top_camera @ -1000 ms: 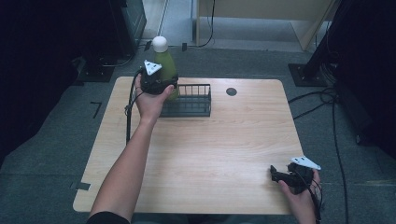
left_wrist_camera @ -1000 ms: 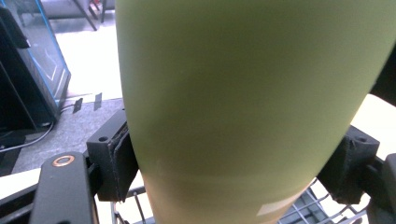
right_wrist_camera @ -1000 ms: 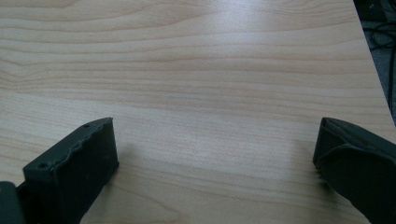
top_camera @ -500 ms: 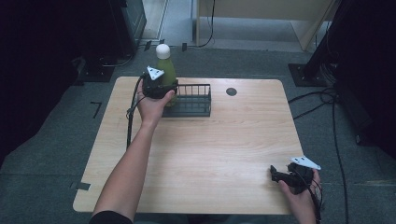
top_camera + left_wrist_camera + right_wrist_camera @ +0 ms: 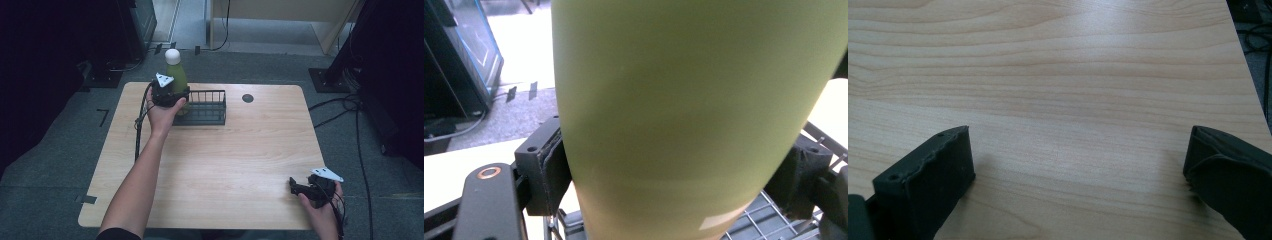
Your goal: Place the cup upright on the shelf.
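A green bottle [image 5: 177, 76] with a white cap [image 5: 172, 56] stands upright at the left end of a black wire basket [image 5: 210, 107] at the back of the wooden table [image 5: 225, 160]. My left gripper [image 5: 176, 97] is shut on the bottle's body. In the left gripper view the bottle [image 5: 684, 100] sits between both pads [image 5: 549, 170], and the basket's wire floor [image 5: 774, 222] shows below it. Whether the bottle's base rests on the wire is hidden. My right gripper [image 5: 296, 187] rests open near the table's front right corner, its jaws wide apart over bare wood [image 5: 1058, 75].
A small dark round hole [image 5: 248, 98] lies in the tabletop right of the basket. The left gripper's cable [image 5: 138, 130] trails along the table's left side. Dark equipment and cables stand on the floor around the table.
My left gripper has come down a little with the bottle, at the basket's left end. The right gripper has stayed where it was.
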A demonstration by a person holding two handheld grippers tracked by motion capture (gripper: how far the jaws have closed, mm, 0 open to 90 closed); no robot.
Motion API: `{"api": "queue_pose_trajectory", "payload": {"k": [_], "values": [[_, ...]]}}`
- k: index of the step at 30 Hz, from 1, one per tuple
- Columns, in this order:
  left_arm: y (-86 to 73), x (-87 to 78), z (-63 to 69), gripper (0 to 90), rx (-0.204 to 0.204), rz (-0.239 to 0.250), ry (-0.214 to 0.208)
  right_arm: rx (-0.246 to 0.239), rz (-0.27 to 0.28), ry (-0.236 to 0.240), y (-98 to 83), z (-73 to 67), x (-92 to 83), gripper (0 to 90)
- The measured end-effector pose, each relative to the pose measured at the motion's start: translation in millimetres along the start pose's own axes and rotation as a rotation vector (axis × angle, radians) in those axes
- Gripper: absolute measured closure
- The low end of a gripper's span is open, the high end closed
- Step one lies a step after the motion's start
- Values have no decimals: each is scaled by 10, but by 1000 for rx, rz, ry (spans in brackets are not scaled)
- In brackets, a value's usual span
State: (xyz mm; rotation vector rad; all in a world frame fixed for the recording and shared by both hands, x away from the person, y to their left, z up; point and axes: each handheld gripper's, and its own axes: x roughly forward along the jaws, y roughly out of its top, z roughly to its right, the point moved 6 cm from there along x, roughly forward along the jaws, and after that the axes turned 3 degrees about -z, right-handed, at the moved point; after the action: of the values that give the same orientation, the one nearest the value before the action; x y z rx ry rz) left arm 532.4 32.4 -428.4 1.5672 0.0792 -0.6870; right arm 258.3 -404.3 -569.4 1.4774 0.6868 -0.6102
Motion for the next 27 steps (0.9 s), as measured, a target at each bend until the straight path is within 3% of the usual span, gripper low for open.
{"api": "queue_pose_trajectory", "payload": {"k": [3, 9, 27], "values": [[-5, -6, 7, 190, -4, -12, -8, 0, 0, 0, 0, 0, 0, 0], [-61, 13, -17, 94, -45, -65, -45, 0, 0, 0, 0, 0, 0, 0], [-124, -241, -47, 0, -44, -52, -64, 0, 0, 0, 0, 0, 0, 0]]}}
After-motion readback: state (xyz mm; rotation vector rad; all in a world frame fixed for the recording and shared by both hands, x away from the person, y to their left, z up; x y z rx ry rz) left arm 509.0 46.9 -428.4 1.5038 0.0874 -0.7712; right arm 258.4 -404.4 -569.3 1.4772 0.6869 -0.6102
